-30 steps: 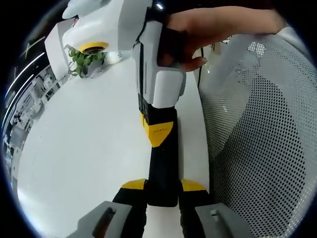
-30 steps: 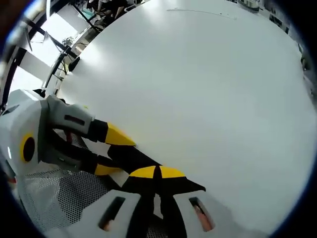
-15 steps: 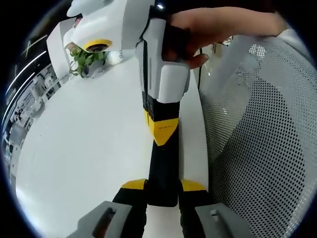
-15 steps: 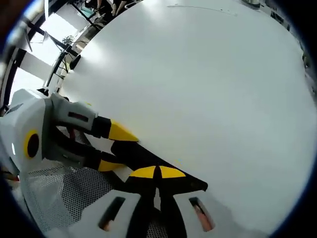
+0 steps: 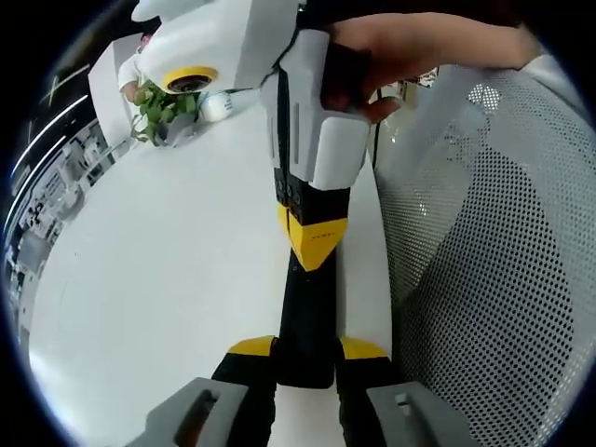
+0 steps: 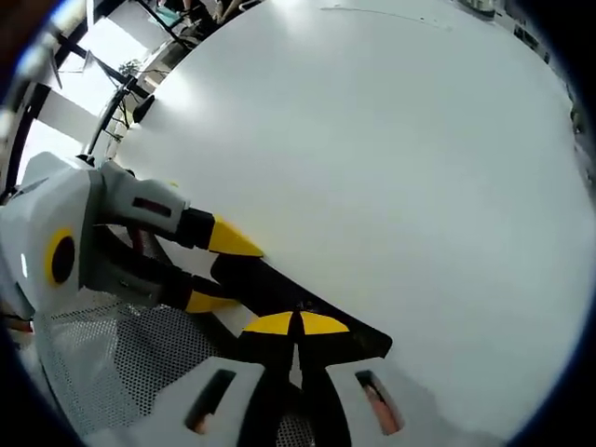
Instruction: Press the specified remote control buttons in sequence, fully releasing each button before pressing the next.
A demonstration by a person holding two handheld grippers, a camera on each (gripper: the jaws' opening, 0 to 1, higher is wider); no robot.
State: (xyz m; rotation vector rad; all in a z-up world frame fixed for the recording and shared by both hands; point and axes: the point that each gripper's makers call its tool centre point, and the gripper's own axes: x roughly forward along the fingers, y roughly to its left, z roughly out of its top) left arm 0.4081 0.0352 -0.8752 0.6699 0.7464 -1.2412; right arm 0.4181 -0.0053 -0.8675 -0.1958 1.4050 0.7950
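Remote control [image 5: 305, 321] buttons hidden beneath right gripper [image 5: 317, 244]

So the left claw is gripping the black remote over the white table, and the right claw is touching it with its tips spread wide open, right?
Not quite. The left claw does grip the black remote over the white table, but the right claw meets it with its yellow tips shut together, not spread, as the right gripper view shows.

Close opposed views, shared remote [image 5: 307, 326]
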